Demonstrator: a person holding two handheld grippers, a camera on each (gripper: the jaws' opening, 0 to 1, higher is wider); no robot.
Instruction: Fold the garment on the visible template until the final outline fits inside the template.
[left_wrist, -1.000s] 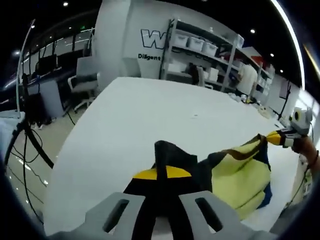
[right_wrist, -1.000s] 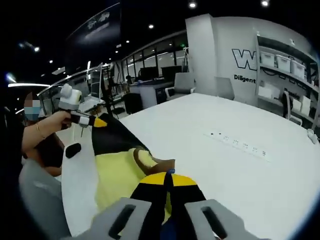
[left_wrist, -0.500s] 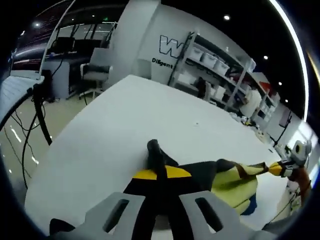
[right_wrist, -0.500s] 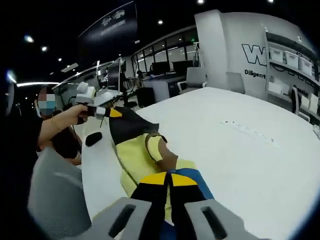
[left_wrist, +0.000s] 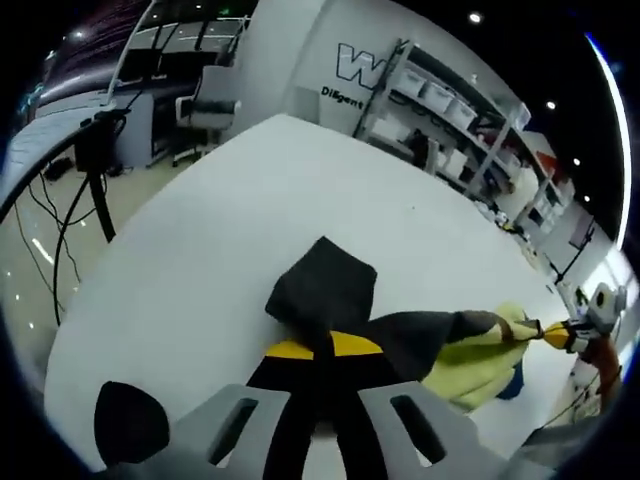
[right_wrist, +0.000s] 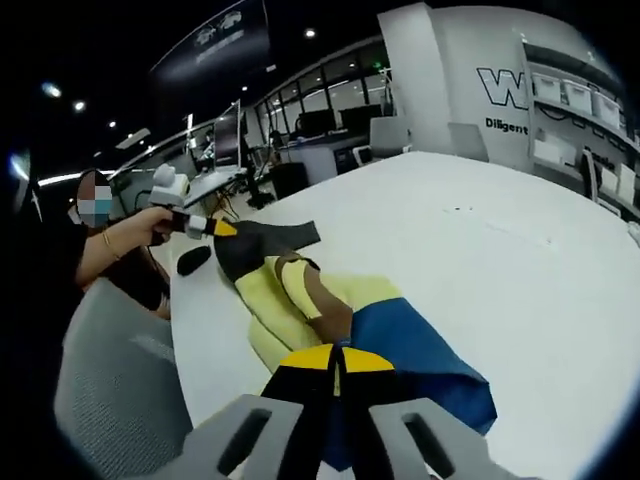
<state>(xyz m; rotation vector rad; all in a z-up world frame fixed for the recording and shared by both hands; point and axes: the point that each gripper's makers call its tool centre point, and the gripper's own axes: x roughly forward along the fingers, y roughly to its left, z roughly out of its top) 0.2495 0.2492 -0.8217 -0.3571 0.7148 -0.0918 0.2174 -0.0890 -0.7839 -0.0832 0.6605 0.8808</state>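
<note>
The garment (right_wrist: 330, 320) lies stretched across the white counter (right_wrist: 520, 280), and we see both tools clamped on it. The left tool (left_wrist: 322, 350) pinches its dark end; the right tool (right_wrist: 335, 362) grips the blue-and-yellow end.

Since the earlier pictures, more of the garment (right_wrist: 330, 320) is spread flat on the white table (right_wrist: 520, 280). In the right gripper view, a blue panel (right_wrist: 415, 355) that was hidden a second ago is now laid out beside the yellow part. In the left gripper view, a dark flap (left_wrist: 322, 290), earlier bunched upright, is now opened flat on the table just ahead of the left gripper (left_wrist: 322, 370). The stretch of cloth between it and the right gripper (left_wrist: 560, 333) is drawn thinner and lower.
</note>
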